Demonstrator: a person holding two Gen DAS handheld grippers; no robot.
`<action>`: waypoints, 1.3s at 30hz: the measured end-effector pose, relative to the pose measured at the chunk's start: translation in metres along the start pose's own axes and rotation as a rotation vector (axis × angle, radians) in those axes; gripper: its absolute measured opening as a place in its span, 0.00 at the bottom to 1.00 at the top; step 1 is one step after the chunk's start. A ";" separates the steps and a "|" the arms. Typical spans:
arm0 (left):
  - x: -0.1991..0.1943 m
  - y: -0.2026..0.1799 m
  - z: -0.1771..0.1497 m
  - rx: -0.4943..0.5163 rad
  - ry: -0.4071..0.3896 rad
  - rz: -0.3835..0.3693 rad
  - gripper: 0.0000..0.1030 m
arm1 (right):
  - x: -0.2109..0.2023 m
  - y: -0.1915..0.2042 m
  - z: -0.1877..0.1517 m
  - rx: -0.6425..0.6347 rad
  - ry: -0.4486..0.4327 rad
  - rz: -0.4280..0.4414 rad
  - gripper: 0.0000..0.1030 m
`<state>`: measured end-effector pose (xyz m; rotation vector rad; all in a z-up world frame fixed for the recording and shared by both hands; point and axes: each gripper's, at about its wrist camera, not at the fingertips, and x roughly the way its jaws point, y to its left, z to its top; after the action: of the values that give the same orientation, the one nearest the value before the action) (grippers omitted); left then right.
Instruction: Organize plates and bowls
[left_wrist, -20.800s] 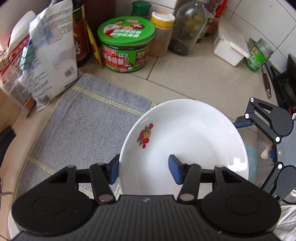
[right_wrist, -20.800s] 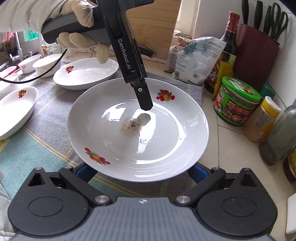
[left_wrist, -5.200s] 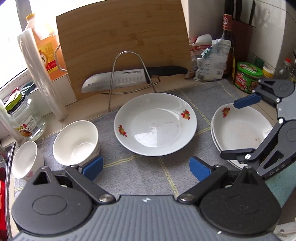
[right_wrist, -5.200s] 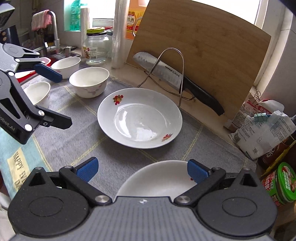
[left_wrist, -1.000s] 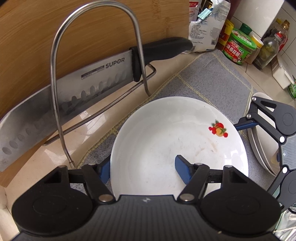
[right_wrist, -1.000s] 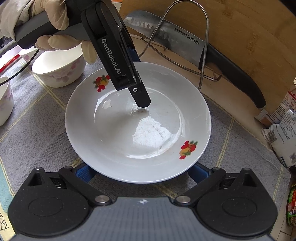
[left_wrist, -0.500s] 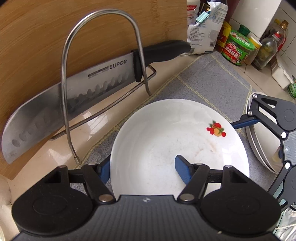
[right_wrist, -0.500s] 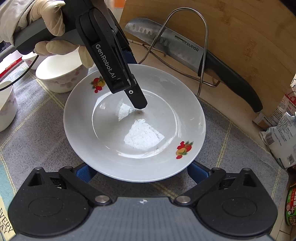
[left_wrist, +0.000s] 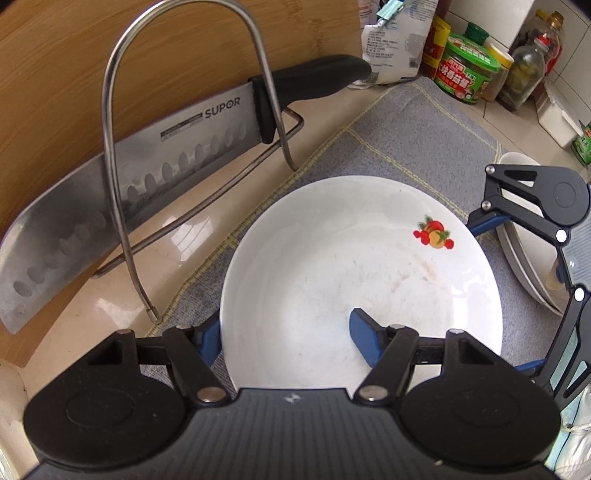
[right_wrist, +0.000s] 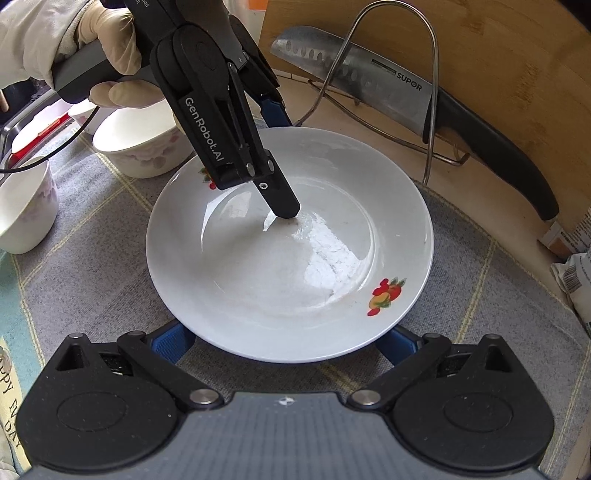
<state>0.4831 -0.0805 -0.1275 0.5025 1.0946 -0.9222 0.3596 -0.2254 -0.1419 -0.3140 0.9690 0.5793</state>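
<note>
**Mia:** Left wrist view, closest in: the left gripper (left_wrist: 288, 334) pinched the near edge of the white plate (left_wrist: 362, 266). One blue finger (left_wrist: 364, 338) was inside the dish and the other was under the rim, so it was closed on the plate.

**Ben:** And the right gripper (right_wrist: 284, 338)?

**Mia:** Its fingers were spread wide, one on each side of the plate's other edge and just under it. I could not tell if they touched it. It was not squeezing anything.

**Ben:** Where was the plate?

**Mia:** Over the gray mat (left_wrist: 413, 136) on the desk (left_wrist: 92, 314). I think it was lifted a little, but I am not sure. Past it, to the right, more plates sat in a stack (left_wrist: 524, 266). In the right wrist view, two bowls (right_wrist: 142, 142) sat off to the left.

**Ben:** So which step was it?

**Mia:** Picking up this plate, I think, to put it on the stack.

**Ben:** What did the next move need?

**Mia:** A firm hold, a level carry to the right, and a gentle set-down on top. The big knife (left_wrist: 147, 173) in the wire rack (left_wrist: 118, 155) was farther back, so keep away from it.
</note>
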 end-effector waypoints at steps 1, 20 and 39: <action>0.000 0.000 0.000 0.000 -0.002 -0.001 0.68 | 0.000 0.000 0.000 -0.004 -0.003 -0.002 1.00; -0.012 0.000 -0.005 0.006 -0.049 0.006 0.69 | -0.012 0.006 -0.002 -0.046 -0.055 -0.037 1.00; -0.047 -0.020 -0.008 0.032 -0.102 0.029 0.69 | -0.045 0.025 -0.007 -0.071 -0.097 -0.073 0.97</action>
<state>0.4546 -0.0676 -0.0865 0.4916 0.9794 -0.9312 0.3205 -0.2227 -0.1070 -0.3792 0.8413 0.5580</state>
